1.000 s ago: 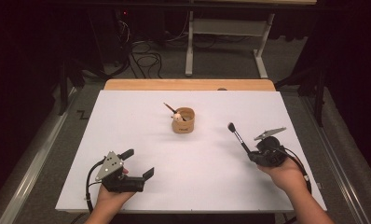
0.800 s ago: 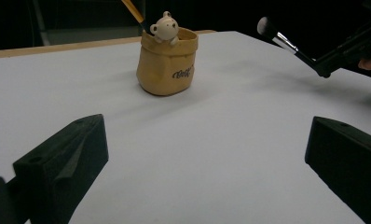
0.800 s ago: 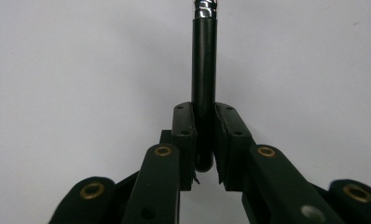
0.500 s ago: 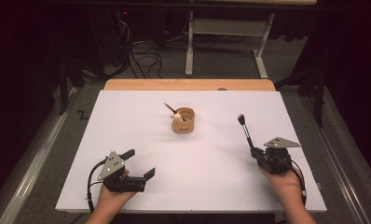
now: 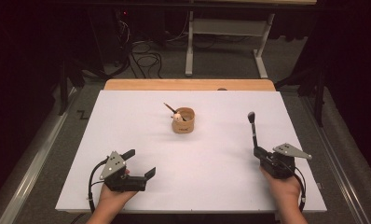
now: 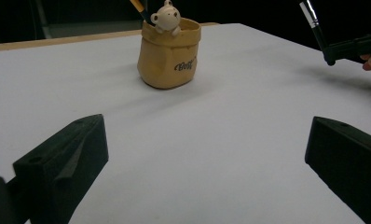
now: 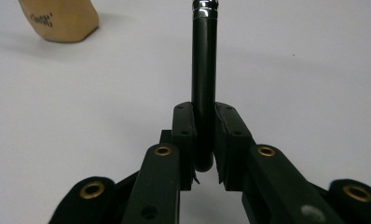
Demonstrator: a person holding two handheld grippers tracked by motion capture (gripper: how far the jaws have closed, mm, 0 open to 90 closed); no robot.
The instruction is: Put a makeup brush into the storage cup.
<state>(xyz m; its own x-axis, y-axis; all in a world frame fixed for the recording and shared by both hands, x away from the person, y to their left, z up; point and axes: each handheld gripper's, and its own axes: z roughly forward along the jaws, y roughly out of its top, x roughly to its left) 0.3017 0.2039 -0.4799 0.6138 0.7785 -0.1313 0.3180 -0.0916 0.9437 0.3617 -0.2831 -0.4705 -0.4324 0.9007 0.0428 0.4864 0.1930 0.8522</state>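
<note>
Worktop: flat rectangular slab, matte white surface, with a strip of bare light wood along the far edge; dark floor and loose cables lie beyond it.
Holder: small tan pot shaped like a crumpled paper sack, smooth glazed look, dark script on its side; stands upright near the worktop centre, toward the far side.
Figure: small cream bear peering over the holder rim.
Pencil: thin stick leaning out of the holder toward the far left.
Brush: slim glossy black cylindrical handle with a bright metal ferrule and a dark tip; held on the right side of the worktop, tip pointing away from the person, well apart from the holder.
Left tongs: blocky matte black jaws spread wide with nothing between them; resting low at the near left, grey three-cornered plate on top.
Right tongs: black jaws with brass-coloured rivets, clamped on the lower end of the brush handle.
</note>
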